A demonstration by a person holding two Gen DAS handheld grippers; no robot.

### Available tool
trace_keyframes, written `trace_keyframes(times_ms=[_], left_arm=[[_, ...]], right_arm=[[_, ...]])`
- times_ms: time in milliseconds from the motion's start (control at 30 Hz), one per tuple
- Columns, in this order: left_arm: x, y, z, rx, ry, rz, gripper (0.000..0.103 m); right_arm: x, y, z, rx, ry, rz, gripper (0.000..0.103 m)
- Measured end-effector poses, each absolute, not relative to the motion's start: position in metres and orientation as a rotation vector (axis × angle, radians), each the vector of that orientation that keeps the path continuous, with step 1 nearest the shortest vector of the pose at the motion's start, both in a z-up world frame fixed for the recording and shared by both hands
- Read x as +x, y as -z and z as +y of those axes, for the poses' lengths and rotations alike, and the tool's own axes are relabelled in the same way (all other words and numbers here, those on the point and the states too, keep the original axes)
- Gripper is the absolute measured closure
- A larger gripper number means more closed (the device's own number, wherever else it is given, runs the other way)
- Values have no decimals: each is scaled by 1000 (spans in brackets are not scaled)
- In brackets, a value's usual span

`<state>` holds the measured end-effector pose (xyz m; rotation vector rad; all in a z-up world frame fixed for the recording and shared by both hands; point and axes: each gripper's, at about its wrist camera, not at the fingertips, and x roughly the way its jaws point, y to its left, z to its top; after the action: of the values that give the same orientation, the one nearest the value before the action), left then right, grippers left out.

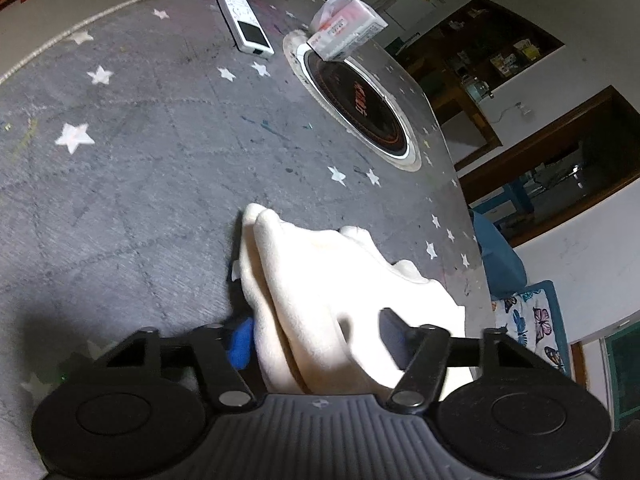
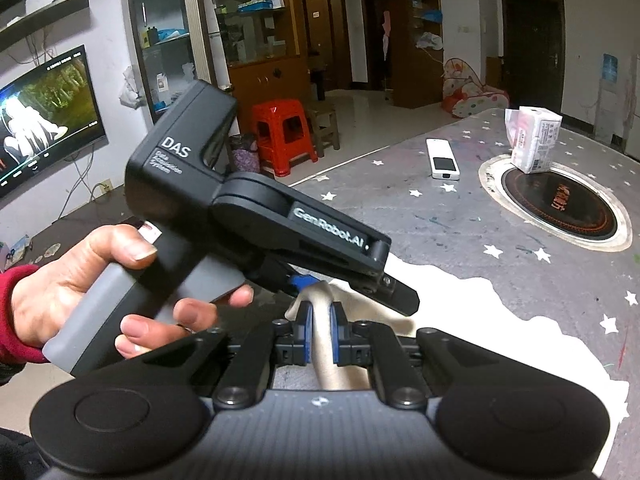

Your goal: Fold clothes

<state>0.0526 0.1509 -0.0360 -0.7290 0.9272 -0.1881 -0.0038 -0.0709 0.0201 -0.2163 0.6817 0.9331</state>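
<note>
A cream-white garment (image 1: 320,300) lies bunched on the grey star-patterned table (image 1: 140,160). My left gripper (image 1: 316,336) is open, its fingers wide on either side of a fold of the cloth. In the right wrist view my right gripper (image 2: 320,330) is shut on a raised fold of the white garment (image 2: 500,332) between its blue pads. The left gripper's black body (image 2: 256,216), held by a hand in a red sleeve, sits just above and beyond the right gripper, its fingers over the same cloth.
A white remote (image 1: 245,22) and a tissue pack (image 1: 346,26) lie farther along the table; the pack rests on a round black cooktop (image 1: 360,108) set in the table. A red stool (image 2: 282,136) and a TV (image 2: 44,116) stand beyond the table's edge.
</note>
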Motion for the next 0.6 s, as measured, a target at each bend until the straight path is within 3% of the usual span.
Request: trace_keyframes(times_ms=[233, 300, 400, 600], left_arm=[[51, 40, 150, -723, 185, 927, 62], [50, 40, 151, -725, 185, 926, 63], [50, 40, 150, -715, 186, 923, 63], [49, 39, 146, -679, 188, 916, 61]], right_arm=[[-8, -16, -71, -224, -942, 687, 95], [-7, -16, -74, -216, -934, 691, 93], [-7, -17, -82, -204, -913, 692, 80], [-1, -14, -115, -170, -811, 713, 75]])
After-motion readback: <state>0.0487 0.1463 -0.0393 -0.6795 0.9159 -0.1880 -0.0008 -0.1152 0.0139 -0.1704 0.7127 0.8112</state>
